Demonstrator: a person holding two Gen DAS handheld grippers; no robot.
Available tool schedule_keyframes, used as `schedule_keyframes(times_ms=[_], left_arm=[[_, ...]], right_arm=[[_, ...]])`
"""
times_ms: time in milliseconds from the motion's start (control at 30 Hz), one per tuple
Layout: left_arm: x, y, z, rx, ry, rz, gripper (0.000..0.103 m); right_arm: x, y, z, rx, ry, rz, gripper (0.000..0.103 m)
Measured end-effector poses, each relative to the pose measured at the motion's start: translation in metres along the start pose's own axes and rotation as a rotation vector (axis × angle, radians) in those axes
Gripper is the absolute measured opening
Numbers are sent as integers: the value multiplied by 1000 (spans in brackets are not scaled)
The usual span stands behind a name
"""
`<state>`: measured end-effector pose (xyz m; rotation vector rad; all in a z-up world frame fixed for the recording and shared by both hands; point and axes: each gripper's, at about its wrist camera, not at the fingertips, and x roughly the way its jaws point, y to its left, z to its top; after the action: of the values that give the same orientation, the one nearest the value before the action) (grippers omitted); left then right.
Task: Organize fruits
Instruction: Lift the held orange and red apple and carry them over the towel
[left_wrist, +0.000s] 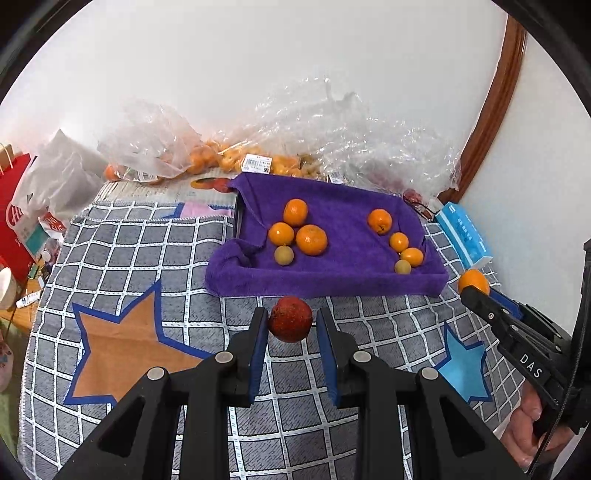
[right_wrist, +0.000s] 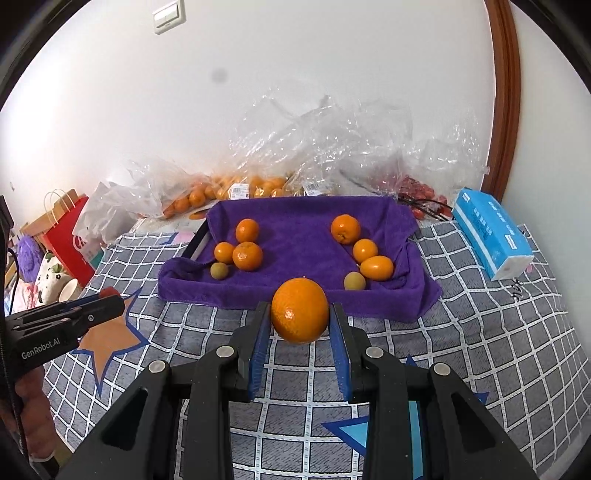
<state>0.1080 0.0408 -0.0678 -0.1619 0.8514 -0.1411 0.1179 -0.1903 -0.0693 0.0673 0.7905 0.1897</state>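
A: Left tool (left_wrist: 290, 320) is clenched on the red fruit (left_wrist: 290, 319), right tool (right_wrist: 299, 313) on the orange (right_wrist: 299, 310), both raised before the purple towel (right_wrist: 295, 243).

B: Round, light, soft-skinned; I'd squeeze gently across the middle.

A lived-in home room, shown by a quilted star-patterned cover (left_wrist: 155, 280), a wall light switch (right_wrist: 168, 15), wooden door trim (right_wrist: 505, 92), a tissue pack (right_wrist: 493, 230), shopping bags (right_wrist: 68, 236), supermarket fruit bags (left_wrist: 236, 155)
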Motion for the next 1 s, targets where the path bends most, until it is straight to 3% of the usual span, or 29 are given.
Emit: schedule_keyframes(times_ms=[1000], left_arm=[[-42, -19, 30, 33, -106, 2, 26]], right_arm=[[-25, -9, 25, -5, -81, -20, 32]])
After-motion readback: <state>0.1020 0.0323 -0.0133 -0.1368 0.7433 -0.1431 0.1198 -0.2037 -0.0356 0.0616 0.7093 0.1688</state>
